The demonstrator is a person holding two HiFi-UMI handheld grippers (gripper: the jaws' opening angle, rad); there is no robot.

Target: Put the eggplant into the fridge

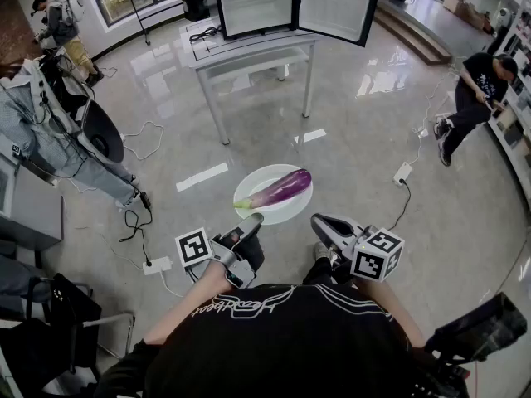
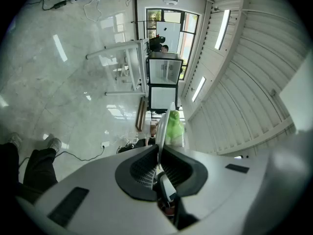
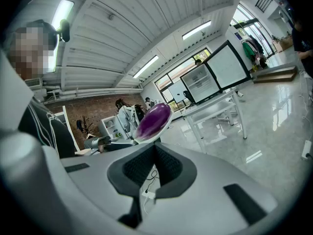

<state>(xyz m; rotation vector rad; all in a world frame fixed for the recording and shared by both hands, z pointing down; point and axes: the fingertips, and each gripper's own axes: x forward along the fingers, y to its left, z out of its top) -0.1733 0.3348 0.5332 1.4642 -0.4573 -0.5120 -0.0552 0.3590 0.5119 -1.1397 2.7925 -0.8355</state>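
A purple eggplant (image 1: pixel 280 189) with a green stem lies on a white plate (image 1: pixel 261 175) that is held in the air above the floor. My left gripper (image 1: pixel 253 220) is shut on the plate's near left rim. My right gripper (image 1: pixel 318 220) is shut on its near right rim. In the left gripper view the plate (image 2: pixel 161 126) shows edge-on between the jaws (image 2: pixel 159 148), with the green stem (image 2: pixel 174 126) beside it. The right gripper view has the eggplant (image 3: pixel 152 120) just past the jaw tips (image 3: pixel 154 143). The fridge (image 1: pixel 253 2) stands open on a table (image 1: pixel 249 44) ahead.
The fridge door (image 1: pixel 336 2) hangs open to the right. A person (image 1: pixel 477 98) sits at the right wall. Power strips (image 1: pixel 403 172) (image 1: pixel 156 264) and cables lie on the glossy floor. A chair (image 1: pixel 99 131) and another person (image 1: pixel 62 27) are at the left.
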